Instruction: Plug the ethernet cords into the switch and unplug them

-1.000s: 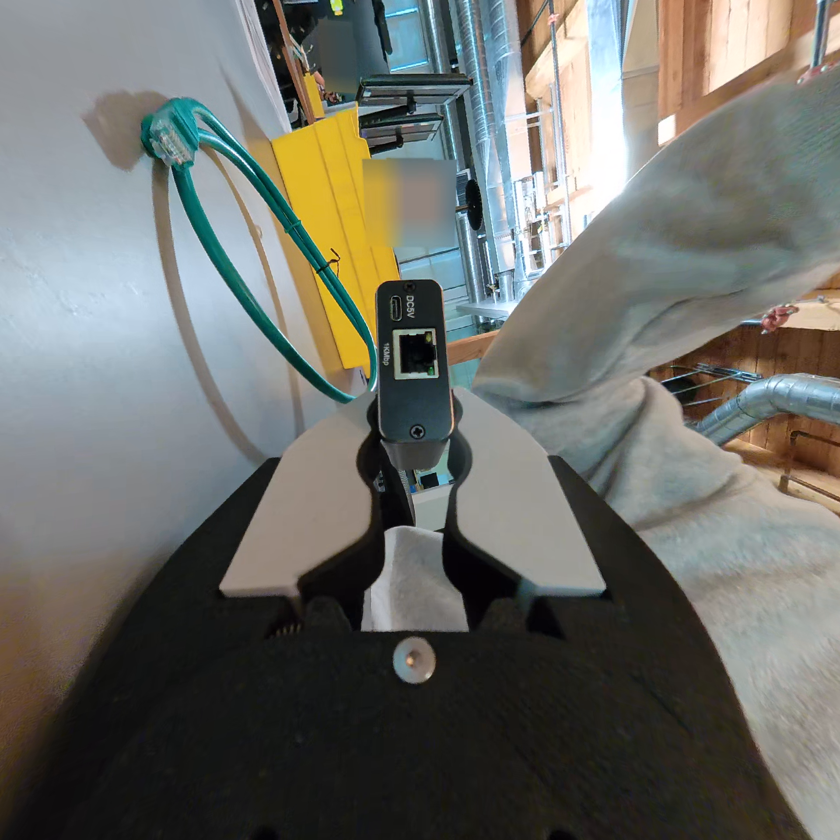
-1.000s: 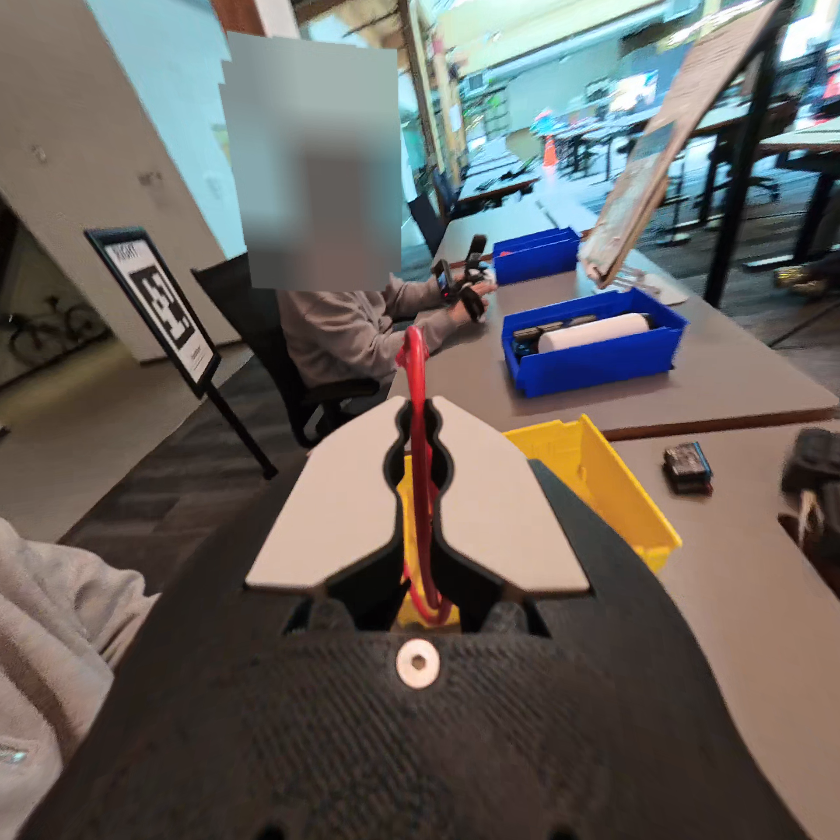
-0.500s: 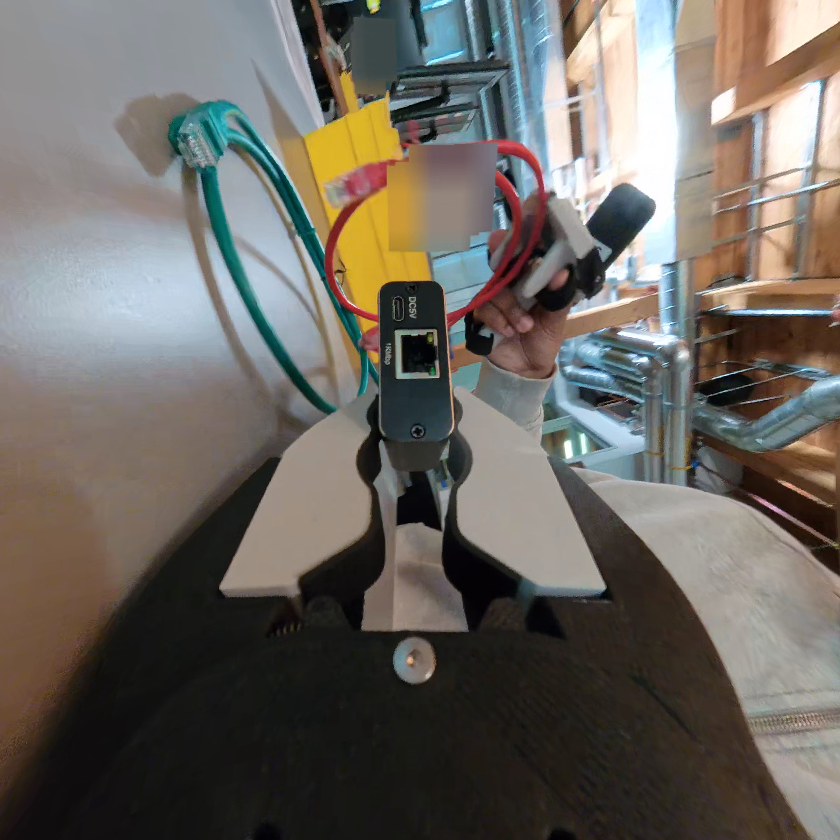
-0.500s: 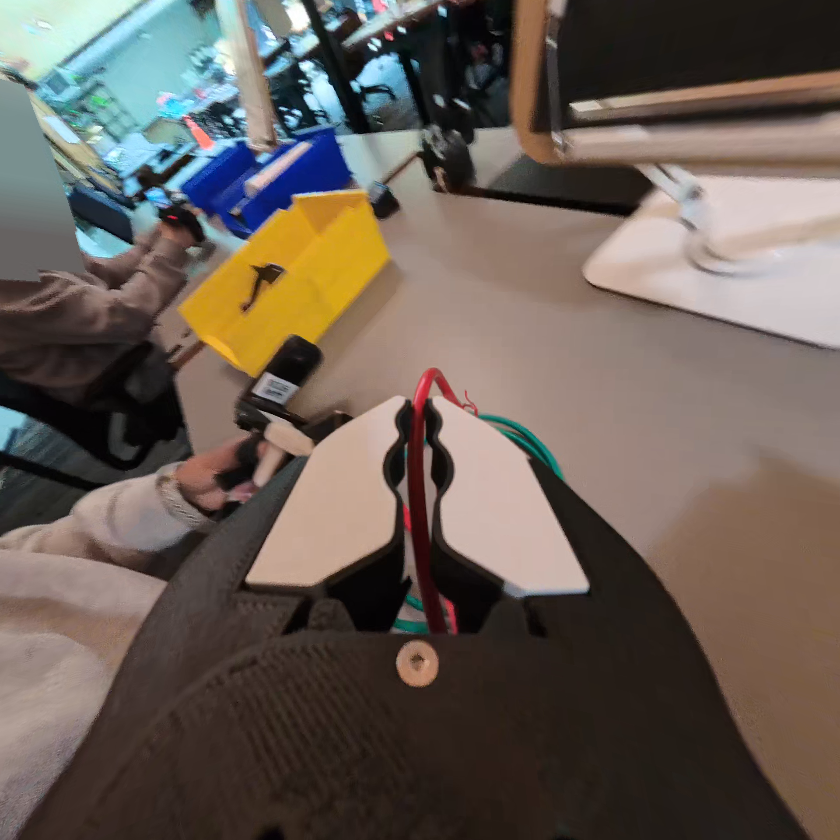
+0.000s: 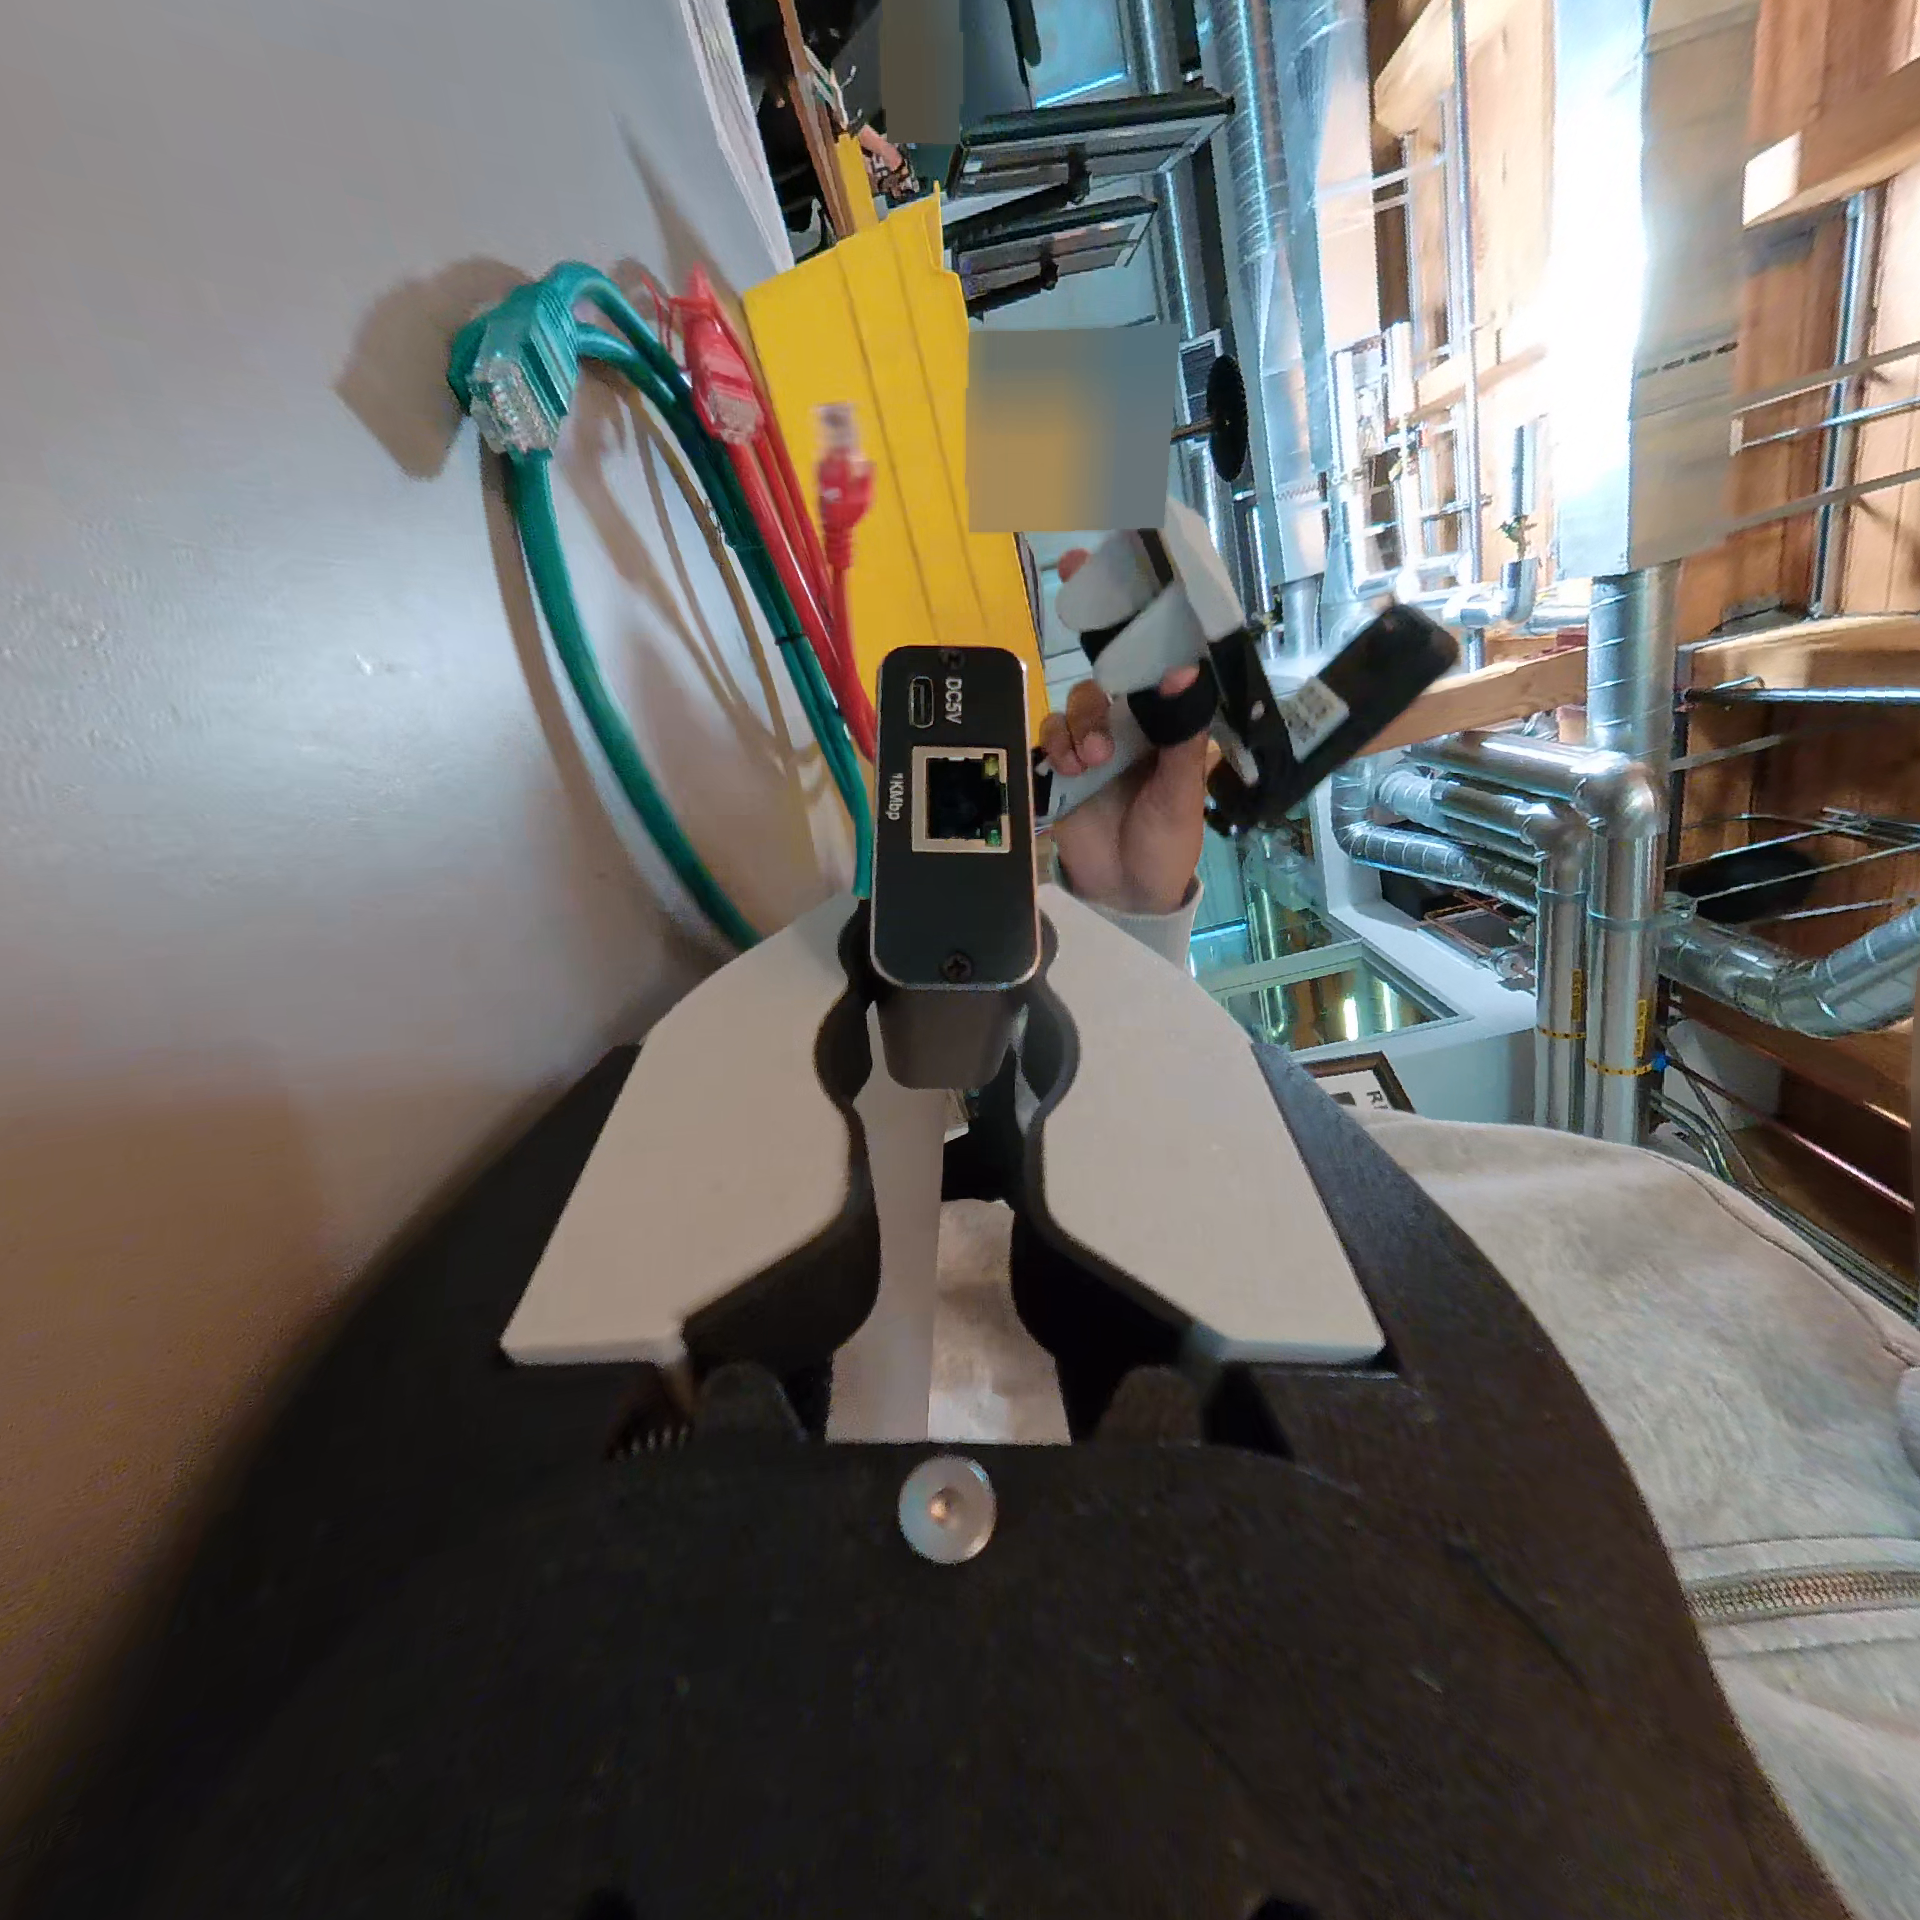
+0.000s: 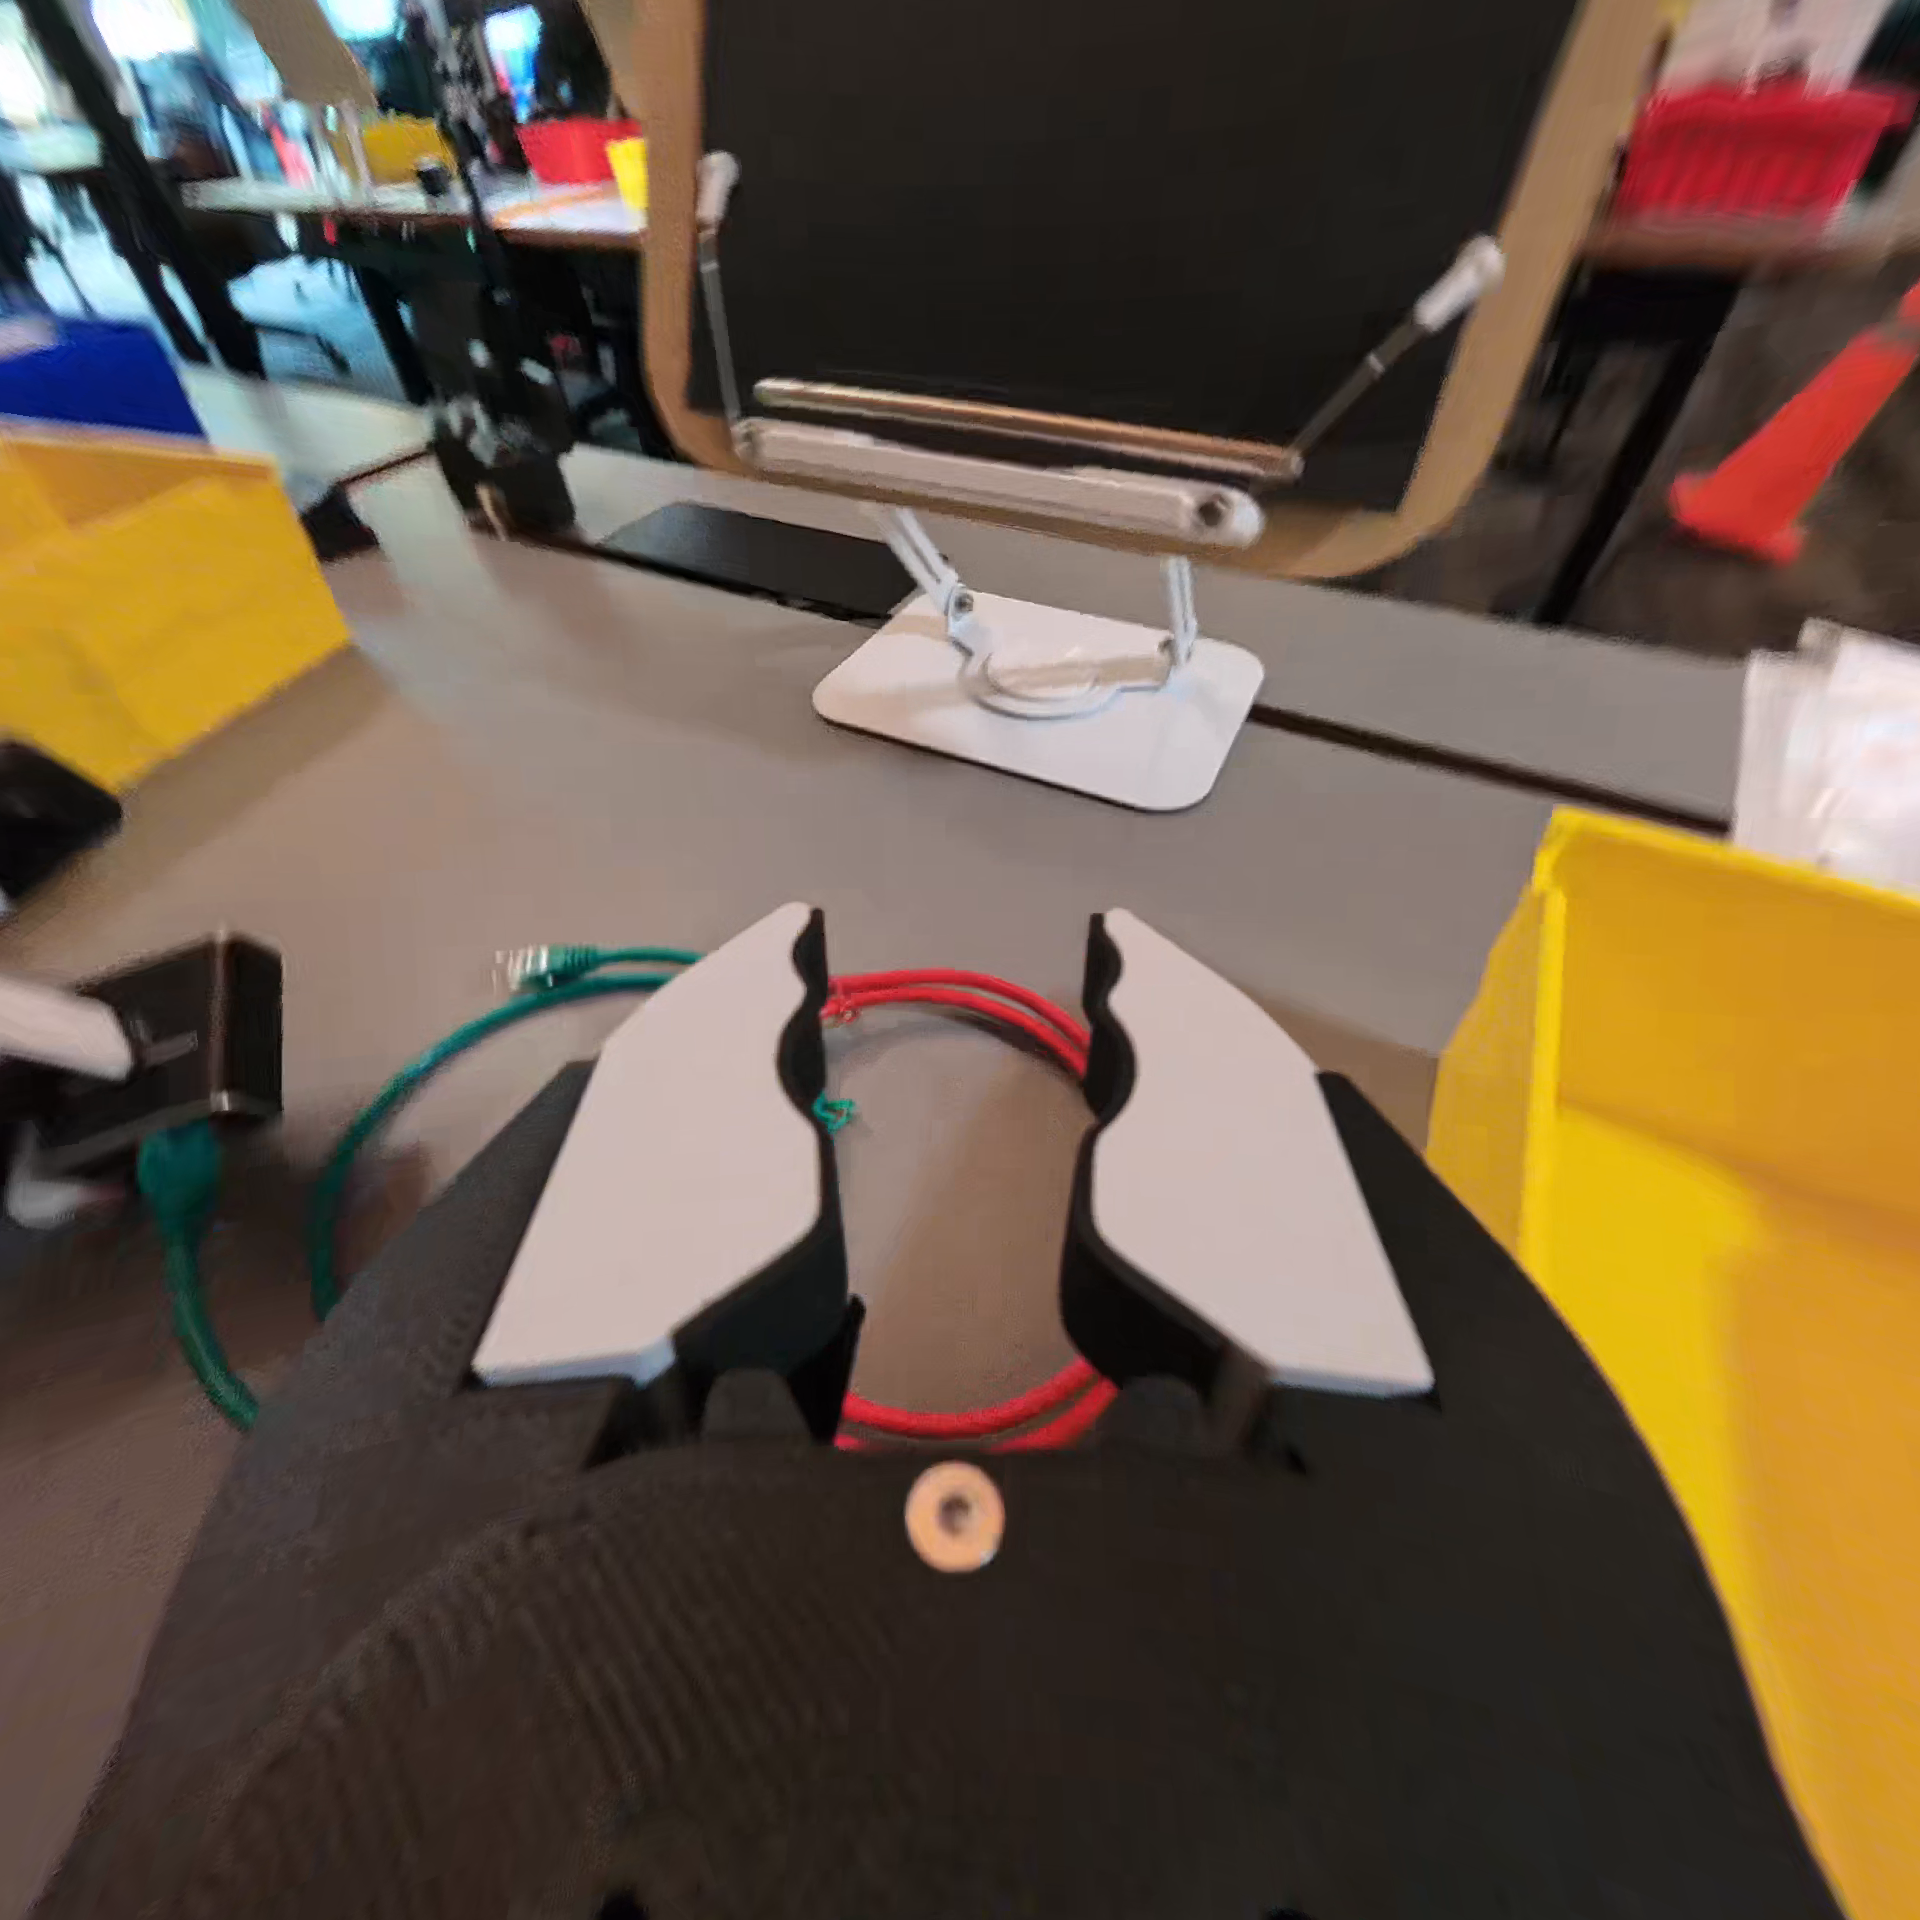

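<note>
1. My left claw [image 5: 954, 977] is clamped on the switch [image 5: 954, 805]: small black box, one empty ethernet port and a small slot port facing me.
2. My right claw [image 6: 954, 1039] is spread apart, gripping nothing, over the red cord [image 6: 966, 992] coiled on the grey bench [image 6: 623, 769].
3. Green cord [image 6: 416, 1060] loops beside the red one; one end is plugged into the switch's far side, the other plug lies loose.

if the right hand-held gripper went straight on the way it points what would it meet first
Probably the coiled red cable lying on the table between its open fingers; beyond that, the white stand base. Depth is unclear.
</note>
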{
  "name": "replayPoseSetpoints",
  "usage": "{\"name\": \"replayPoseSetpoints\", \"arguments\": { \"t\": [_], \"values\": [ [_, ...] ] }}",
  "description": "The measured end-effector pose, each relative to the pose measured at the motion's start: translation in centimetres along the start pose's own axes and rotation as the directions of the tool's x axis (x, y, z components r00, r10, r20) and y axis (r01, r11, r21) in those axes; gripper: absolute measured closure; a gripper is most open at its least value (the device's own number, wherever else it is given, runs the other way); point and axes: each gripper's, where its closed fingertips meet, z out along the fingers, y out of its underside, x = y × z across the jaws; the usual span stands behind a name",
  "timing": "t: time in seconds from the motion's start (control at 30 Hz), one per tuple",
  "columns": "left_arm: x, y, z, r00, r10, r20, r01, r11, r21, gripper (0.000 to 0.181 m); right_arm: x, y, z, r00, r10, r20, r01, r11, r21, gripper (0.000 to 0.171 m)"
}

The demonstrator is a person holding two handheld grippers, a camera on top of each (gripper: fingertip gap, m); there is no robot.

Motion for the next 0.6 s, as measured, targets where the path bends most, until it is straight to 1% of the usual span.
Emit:
{"name": "replayPoseSetpoints", "arguments": {
  "t": [0.07, 0.1, 0.2, 0.27, 0.33, 0.4, 0.47, 0.53, 0.6],
  "values": [
    [0.0, 0.0, 0.0, 1.000, -0.002, -0.005, 0.002, 1.000, -0.005, 0.156, -2.8, 1.2, 0.0, 0.989, -0.138, 0.049, 0.140, 0.989, -0.046, 0.134],
    [0.1, 0.0, 0.0, 1.000, -0.002, -0.007, 0.002, 1.000, -0.006, 0.156, -4.2, 2.4, 0.4, 0.980, -0.181, 0.086, 0.189, 0.978, -0.093, 0.135],
    [0.1, 0.0, 0.0, 1.000, -0.003, -0.007, 0.003, 1.000, -0.003, 0.156, -6.7, 6.3, 2.4, 0.961, -0.235, 0.145, 0.264, 0.934, -0.239, 0.140],
    [0.1, 0.0, 0.0, 1.000, -0.001, -0.007, 0.001, 1.000, 0.000, 0.156, -7.3, 8.5, 3.9, 0.968, -0.191, 0.164, 0.236, 0.916, -0.324, 0.135],
    [0.1, -0.1, 0.0, 1.000, -0.001, -0.005, 0.001, 1.000, 0.006, 0.156, -7.9, 10.1, 5.0, 0.976, -0.098, 0.197, 0.169, 0.905, -0.389, 0.135],
    [0.0, -0.2, -0.1, 1.000, 0.000, -0.002, 0.000, 1.000, 0.009, 0.156, -8.4, 11.0, 5.7, 0.974, 0.020, 0.225, 0.084, 0.894, -0.441, 0.145],
    [0.0, -0.2, -0.1, 1.000, -0.001, -0.003, 0.001, 1.000, 0.009, 0.156, -8.5, 10.5, 6.0, 0.964, 0.118, 0.236, -0.010, 0.910, -0.415, 0.154],
    [0.0, -0.3, -0.1, 1.000, -0.004, -0.006, 0.004, 1.000, 0.012, 0.156, -8.7, 8.5, 5.8, 0.940, 0.199, 0.276, -0.108, 0.944, -0.313, 0.164],
    [0.1, -0.4, -0.1, 1.000, -0.008, -0.012, 0.008, 1.000, 0.018, 0.156, -8.9, 6.7, 5.0, 0.920, 0.224, 0.322, -0.156, 0.962, -0.225, 0.165]
  ]
}}
